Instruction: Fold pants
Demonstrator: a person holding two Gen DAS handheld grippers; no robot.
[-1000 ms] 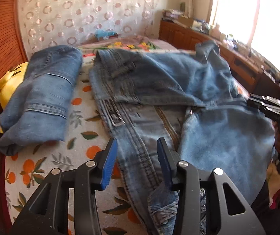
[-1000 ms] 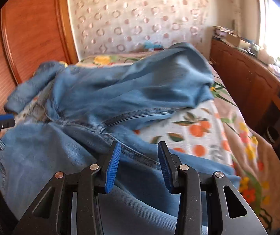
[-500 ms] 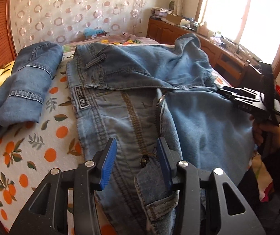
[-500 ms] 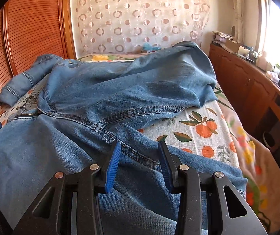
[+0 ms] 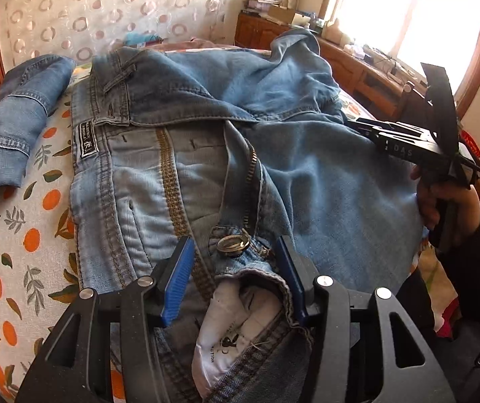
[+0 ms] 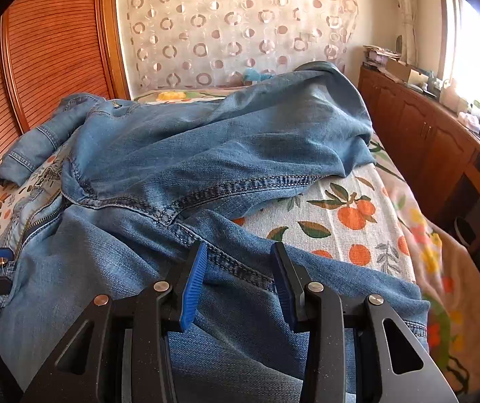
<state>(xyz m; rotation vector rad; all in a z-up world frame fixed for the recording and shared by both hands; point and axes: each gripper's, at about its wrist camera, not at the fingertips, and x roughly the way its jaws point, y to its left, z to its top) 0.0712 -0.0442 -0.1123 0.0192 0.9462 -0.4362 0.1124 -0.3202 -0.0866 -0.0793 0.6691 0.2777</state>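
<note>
A pair of blue jeans [image 5: 307,174] lies spread and rumpled on the bed, fly unzipped, one leg thrown across the top [image 6: 226,134]. My left gripper [image 5: 234,270] hovers over the open waistband. Its jaws are opening, and the metal button [image 5: 228,244] and white pocket lining [image 5: 236,332] sit between the blue pads, unpressed. My right gripper [image 6: 237,280] stands open above a seam of the near leg, with nothing pinched. In the left wrist view the right gripper [image 5: 407,141] shows at the right, held by a hand [image 5: 441,201].
A second pair of jeans [image 5: 14,124], folded, lies at the bed's left by the wooden headboard [image 6: 48,50]. The sheet [image 6: 350,221] has an orange-fruit print. A wooden cabinet [image 6: 424,141] with clutter runs along the right under a bright window.
The left gripper has moved along the waistband to the button, dipped closer, and its jaws have widened. The right gripper has hardly moved.
</note>
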